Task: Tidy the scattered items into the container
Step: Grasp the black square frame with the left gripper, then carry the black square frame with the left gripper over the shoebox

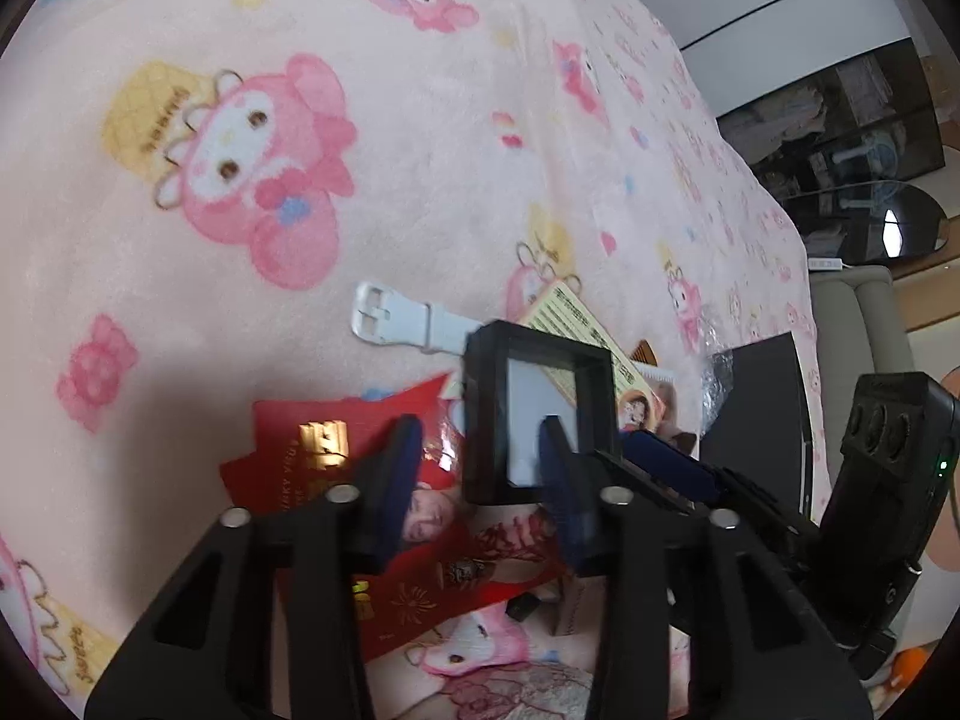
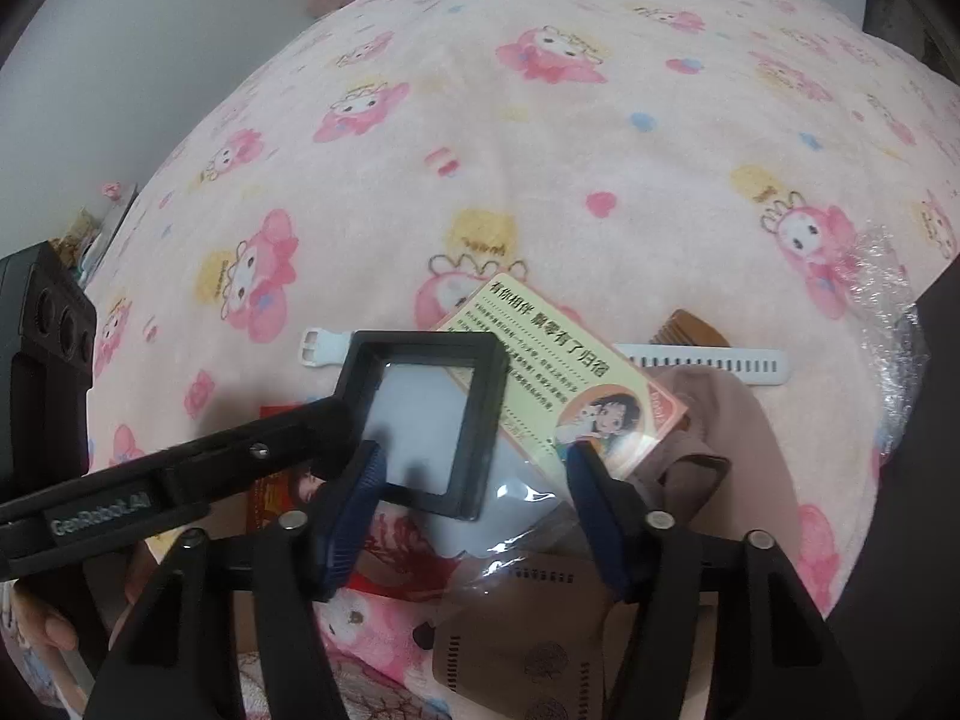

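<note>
A black square frame box with a pale film window [image 1: 543, 417] [image 2: 429, 420] lies tilted over the pile on the pink blanket. My left gripper [image 1: 480, 480] is open with its fingers astride the box's near edge; whether they touch it is unclear. My right gripper [image 2: 474, 498] is open, its fingers either side of the box's near corner and a clear plastic bag [image 2: 510, 516]. A yellow printed card [image 2: 558, 384] [image 1: 570, 318], a white watch strap [image 1: 402, 318] [image 2: 708, 360], red envelopes [image 1: 312, 456] and a brown wooden comb [image 2: 687, 330] lie scattered around.
A dark container edge [image 1: 762, 420] stands at the right beside crinkled bubble wrap [image 2: 888, 300]. A brown cloth [image 2: 714, 414] and a brown printed pouch [image 2: 528, 642] lie near my right gripper. The pink cartoon blanket [image 2: 540, 150] stretches far beyond.
</note>
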Available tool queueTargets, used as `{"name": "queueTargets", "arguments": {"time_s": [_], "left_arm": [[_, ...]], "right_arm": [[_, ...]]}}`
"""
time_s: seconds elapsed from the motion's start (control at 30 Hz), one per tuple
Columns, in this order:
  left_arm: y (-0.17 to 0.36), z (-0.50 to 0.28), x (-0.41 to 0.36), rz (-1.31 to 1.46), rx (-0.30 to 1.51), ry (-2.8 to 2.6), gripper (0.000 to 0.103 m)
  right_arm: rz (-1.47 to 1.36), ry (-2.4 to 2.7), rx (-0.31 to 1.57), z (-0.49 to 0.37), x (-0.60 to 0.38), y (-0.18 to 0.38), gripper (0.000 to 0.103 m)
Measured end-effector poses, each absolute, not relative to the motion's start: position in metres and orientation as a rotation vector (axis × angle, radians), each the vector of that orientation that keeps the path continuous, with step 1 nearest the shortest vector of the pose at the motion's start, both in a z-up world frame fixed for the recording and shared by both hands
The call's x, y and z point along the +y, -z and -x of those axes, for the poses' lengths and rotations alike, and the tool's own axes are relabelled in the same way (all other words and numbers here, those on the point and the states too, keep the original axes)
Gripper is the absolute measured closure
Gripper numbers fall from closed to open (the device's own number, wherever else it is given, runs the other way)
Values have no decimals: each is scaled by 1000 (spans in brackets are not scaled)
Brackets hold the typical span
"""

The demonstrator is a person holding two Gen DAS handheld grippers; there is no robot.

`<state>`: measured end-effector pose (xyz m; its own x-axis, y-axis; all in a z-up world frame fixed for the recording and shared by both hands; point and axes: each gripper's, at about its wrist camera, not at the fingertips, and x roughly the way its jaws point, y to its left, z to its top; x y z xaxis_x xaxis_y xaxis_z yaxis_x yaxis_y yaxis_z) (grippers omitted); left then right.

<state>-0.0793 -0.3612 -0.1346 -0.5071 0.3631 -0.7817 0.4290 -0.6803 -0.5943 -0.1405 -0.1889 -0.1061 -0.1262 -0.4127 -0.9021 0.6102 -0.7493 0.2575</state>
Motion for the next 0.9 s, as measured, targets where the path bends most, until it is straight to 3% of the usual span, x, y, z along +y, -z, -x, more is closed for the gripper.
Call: {"name": "queueTargets", "arguments": {"time_s": [0.07,0.17,0.3,0.73,0.9], "left_arm": [[132,81,-355,-1552,1223,2408,78],[123,82,-346,-1571,1188,2423,80],[110,75,-331,-1603,1220,2466,80],[26,45,-223,-1641,1046,2741,79],[9,51,-168,-1706,1005,2827,73]], "right_arm": [[-1467,1928,226,140,-189,108,68],[-1485,1862,178,137,-188,108,76],[-1455,1930,217,128,-174,96,76],[-1367,2074,3,84,-50,21,75],[-1327,2147,-60,71,8,1,75]]}}
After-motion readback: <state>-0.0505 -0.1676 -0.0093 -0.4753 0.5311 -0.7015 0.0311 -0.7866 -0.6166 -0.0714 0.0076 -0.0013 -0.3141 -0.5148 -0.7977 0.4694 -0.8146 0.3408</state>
